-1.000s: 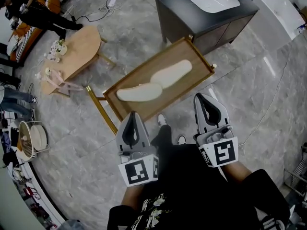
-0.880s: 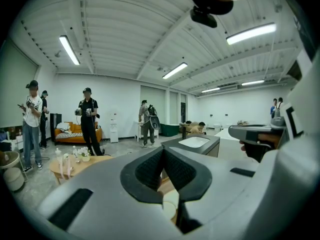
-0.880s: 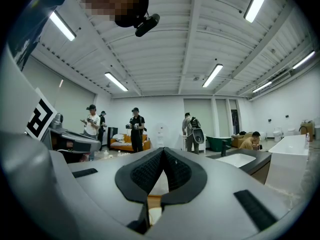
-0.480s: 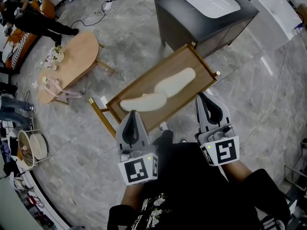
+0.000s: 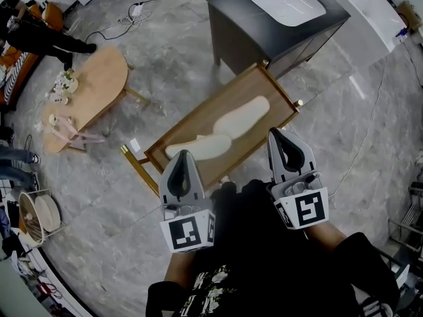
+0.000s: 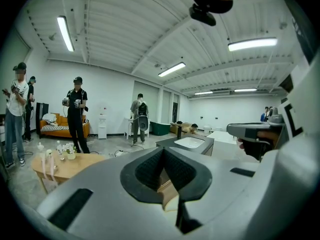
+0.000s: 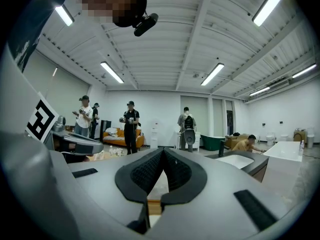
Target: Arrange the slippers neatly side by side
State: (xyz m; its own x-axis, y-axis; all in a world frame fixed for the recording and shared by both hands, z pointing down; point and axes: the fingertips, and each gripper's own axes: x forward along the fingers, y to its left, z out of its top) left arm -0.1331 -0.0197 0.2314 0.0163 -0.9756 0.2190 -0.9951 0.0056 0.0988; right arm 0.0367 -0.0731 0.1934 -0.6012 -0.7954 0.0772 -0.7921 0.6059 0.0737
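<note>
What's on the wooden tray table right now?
Two cream flat slippers lie on the rectangular wooden tray table, end to end and touching at mid-tray, not side by side. The grey left gripper covers part of its near edge.

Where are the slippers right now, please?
Head view, centre: the slippers lie touching end to end on the wooden tray table, beside the dark cabinet.

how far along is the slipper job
Nothing done yet: the nearer slipper and farther slipper lie end to end on the tray table, ends overlapping. Nothing in hand: left gripper and right gripper are shut, empty, short of them. Remaining: set both side by side.
</note>
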